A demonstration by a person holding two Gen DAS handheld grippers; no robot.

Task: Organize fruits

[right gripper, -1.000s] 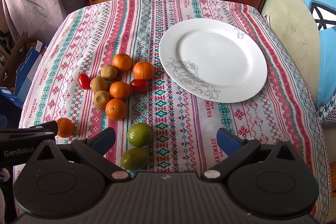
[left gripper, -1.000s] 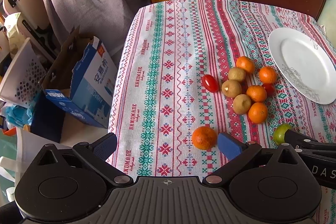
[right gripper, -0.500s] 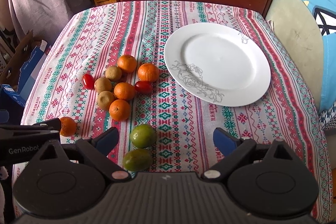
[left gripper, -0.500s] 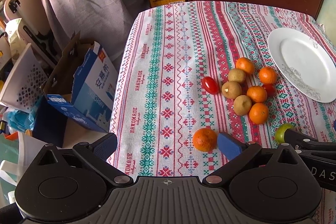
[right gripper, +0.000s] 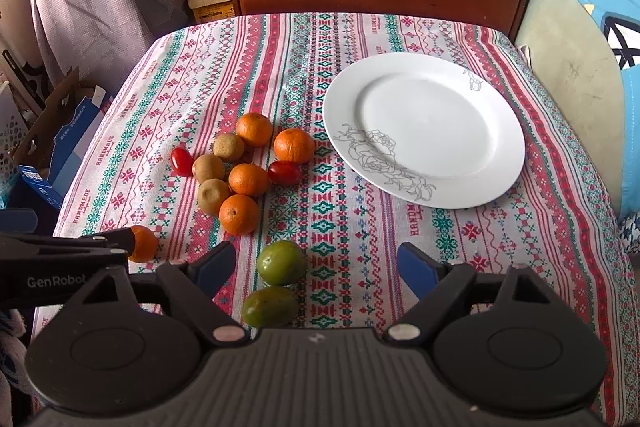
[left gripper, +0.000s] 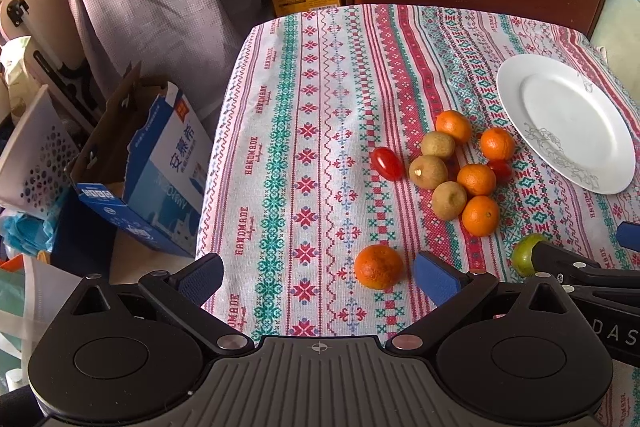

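At the far left, beside the table, an open blue and white carton is seen on the floor. The left gripper is held above the near left part of the patterned tablecloth with its jaws spread wide and nothing gripped; a lone orange is found between its fingers, just beside the right pad and not pressed by it. Further right, a cluster is laid out near the middle of the cloth: four oranges, of which the nearest is at the cluster's front, three brownish round fruits, and two red cherry tomatoes, one at the left edge and one at the right. In front of the cluster, two green fruits are placed one behind the other. The right gripper is held over them, its jaws closing yet not pressed on anything, the green fruits being framed between its fingers, nearer the left one. At the right, a white plate with a line-drawn flower is set on the cloth, holding nothing.
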